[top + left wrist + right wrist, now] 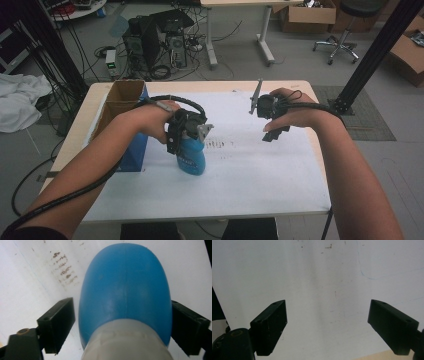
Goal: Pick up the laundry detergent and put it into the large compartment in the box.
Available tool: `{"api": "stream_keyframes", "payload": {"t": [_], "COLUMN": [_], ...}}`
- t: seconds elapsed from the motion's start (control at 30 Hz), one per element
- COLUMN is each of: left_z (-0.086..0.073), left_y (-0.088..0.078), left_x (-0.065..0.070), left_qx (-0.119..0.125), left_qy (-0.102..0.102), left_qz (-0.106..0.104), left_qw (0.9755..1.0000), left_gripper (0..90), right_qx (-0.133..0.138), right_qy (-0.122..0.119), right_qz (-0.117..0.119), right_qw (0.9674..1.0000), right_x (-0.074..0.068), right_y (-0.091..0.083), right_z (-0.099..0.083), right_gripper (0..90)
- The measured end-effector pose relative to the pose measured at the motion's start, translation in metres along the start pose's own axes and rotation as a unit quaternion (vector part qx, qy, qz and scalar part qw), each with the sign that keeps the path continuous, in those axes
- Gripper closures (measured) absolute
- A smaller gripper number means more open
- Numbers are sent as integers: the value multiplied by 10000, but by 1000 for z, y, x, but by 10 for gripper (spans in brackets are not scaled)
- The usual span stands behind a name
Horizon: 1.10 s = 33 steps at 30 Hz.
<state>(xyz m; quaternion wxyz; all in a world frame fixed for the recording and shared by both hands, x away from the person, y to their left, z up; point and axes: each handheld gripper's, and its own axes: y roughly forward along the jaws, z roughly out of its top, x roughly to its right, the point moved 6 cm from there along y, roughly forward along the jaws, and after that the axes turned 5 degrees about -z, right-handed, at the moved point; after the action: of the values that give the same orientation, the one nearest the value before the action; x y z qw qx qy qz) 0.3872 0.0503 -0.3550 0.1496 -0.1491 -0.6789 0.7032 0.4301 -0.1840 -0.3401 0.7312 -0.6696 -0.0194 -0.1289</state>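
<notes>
bottle (191, 159) on table (260, 190) | cardboard box (120, 107) left of bottle

Overall light: dim indoor, soft and even from overhead.
White sheet (260, 165): brightest patch in the high view, mildly washed out, no hard glare.
Floor and far clutter: murky, low contrast, grainy.
Shadows: faint and diffuse under the forearms; darker pool just beneath the blue bottle (191, 156).
Sharpness, high view: soft all over, compression smear on fine cables.
Edges, high view: slight wide-angle bend, black post at right leaning.
Left gripper view: bottle (125, 295) close up and blurry, gentle sheen on its shoulder, pale cap out of focus.
Right gripper view: flat grey-white light, black jaws nearly featureless, corners darkening.
</notes>
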Motion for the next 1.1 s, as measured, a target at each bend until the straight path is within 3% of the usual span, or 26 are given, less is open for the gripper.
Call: {"api": "stream_keyframes", "payload": {"t": [0.27,0.87,1.1], "left_z": [-1,1,0], "left_y": [0,0,-1], "left_x": [-1,1,1], "left_qx": [-54,-40,-69], "left_qy": [34,21,43], "left_qz": [99,55,46], "left_qw": [9999,10000,10000], "left_gripper": [235,268,322], "right_qx": [0,-4,-4], "right_qy": [3,23,33], "right_qz": [14,8,-9], "right_qw": [10000,10000,10000], "right_x": [0,1,1], "right_y": [2,3,3], "right_z": [0,1,0], "right_gripper": [159,159,159]}}
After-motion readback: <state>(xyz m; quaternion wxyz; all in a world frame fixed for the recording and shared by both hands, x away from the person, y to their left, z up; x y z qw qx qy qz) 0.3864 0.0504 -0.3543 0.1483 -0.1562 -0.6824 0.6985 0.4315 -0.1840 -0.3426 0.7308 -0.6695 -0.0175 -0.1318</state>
